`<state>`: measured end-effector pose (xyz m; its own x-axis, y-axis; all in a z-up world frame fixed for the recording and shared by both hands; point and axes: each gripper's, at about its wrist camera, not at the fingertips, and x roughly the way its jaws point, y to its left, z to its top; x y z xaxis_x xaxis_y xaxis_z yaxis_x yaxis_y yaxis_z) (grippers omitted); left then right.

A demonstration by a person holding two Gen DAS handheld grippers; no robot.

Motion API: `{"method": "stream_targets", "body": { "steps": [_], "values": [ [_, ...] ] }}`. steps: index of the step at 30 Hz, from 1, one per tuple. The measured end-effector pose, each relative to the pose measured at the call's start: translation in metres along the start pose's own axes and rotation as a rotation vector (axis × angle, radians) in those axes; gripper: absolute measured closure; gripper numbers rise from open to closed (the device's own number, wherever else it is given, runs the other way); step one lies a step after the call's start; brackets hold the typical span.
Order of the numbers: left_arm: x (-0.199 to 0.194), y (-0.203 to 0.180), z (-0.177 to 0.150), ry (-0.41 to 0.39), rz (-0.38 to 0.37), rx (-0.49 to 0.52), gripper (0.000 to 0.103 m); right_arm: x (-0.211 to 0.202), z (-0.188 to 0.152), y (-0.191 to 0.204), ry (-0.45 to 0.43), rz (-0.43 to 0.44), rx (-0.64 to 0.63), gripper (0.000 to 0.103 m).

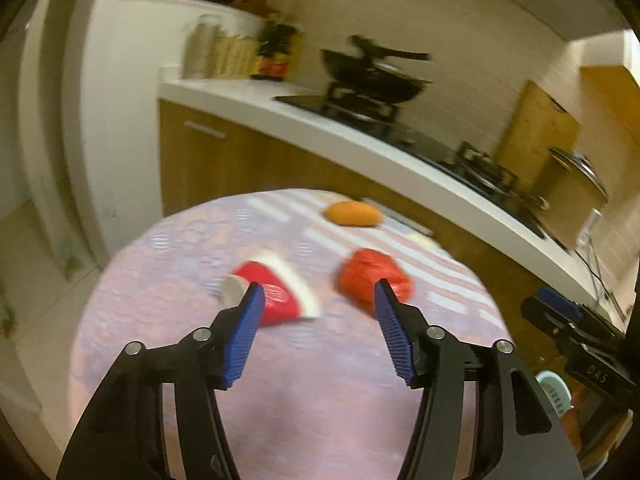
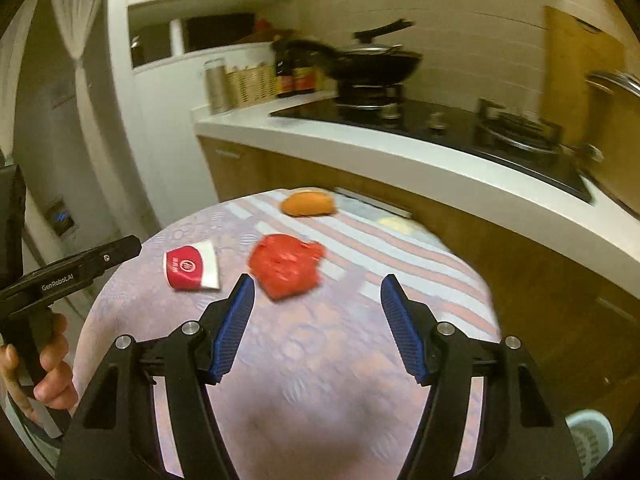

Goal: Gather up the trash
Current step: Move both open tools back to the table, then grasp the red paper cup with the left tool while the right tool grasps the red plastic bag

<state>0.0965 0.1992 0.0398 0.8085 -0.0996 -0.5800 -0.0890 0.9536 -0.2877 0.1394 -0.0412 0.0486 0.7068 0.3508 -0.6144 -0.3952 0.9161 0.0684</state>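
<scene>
Right wrist: patterned tablecloth [image 2: 320, 360], kitchen counter [image 2: 400, 160].

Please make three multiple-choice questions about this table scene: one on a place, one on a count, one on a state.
1. Where is the orange bun?
A. far edge of the table
B. on the stove
C. in a gripper

2. How many red things lie on the table?
A. one
B. two
C. four

3. How does the red cup lie?
A. upright
B. on its side
C. stacked in another cup

Answers: 1 A, it lies behind the rest; 2 B, the cup and the crumpled bag; 3 B, its side faces up.
</scene>
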Motion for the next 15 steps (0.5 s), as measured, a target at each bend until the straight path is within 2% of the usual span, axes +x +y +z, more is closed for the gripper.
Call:
{"method": "stream_targets", "body": {
  "steps": [3,6,15],
  "values": [
    [0.016,0.023,0.007,0.027,0.025,-0.015,0.044,0.031,0.008,0.015,0.026,0.031,-0.011,0.041],
    [0.042,0.036,0.01,0.071,0.025,-0.031,0.037,0.062,0.01,0.023,0.053,0.046,-0.013,0.041],
    [0.093,0.06,0.001,0.135,0.039,-0.083,0.035,0.131,0.004,0.023,0.12,0.066,0.021,0.041]
  ]
}}
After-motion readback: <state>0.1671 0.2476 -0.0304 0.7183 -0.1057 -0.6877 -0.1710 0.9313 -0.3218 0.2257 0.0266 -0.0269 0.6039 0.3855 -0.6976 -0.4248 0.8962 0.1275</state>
